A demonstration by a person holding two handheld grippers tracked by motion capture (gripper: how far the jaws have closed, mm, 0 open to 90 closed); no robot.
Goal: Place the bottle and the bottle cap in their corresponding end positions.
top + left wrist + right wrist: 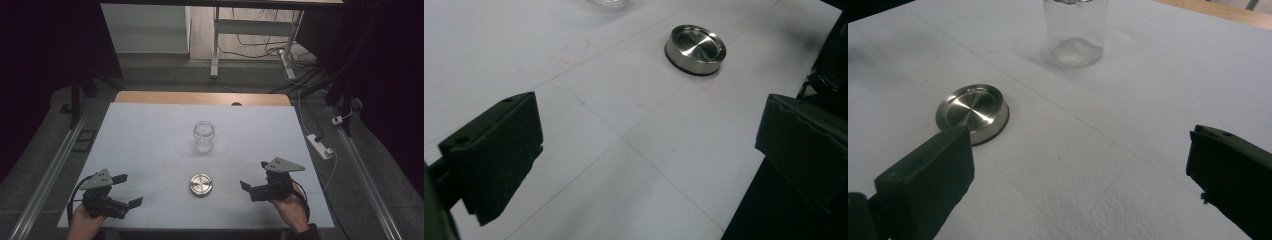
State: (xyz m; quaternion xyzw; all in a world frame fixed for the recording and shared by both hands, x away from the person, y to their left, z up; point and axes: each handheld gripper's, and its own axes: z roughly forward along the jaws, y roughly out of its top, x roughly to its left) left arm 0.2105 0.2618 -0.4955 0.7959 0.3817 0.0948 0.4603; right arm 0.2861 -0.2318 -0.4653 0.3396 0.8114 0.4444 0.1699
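Both tongs stand released, jaws spread wide and grasping nothing: the left tongs [121, 190] sit at the near left of the bench [150, 130], the right tongs [254, 176] at the near right, each held low in a hand. Between them, on the near half of the white sheet, lies the steel lid [201, 184], flat, its shallow dished face up and a dark ring under its rim. It lies roughly midway, inward of each pair of tongs; the right tongs look slightly nearer, and in the right gripper view the lid [973, 112] sits just past the tip of one jaw. From the left gripper view it lies [695, 49] farther ahead, well beyond the jaws. Being round, the lid has no long axis, so any side approach should serve equally. Beyond the lid, toward the far side and well apart from it, the clear glass jar [204, 136] stands upright with its mouth open. No brand, label or writing can be read on lid, jar or sheet; only faint ruled lines and reddish smudges mark the surface
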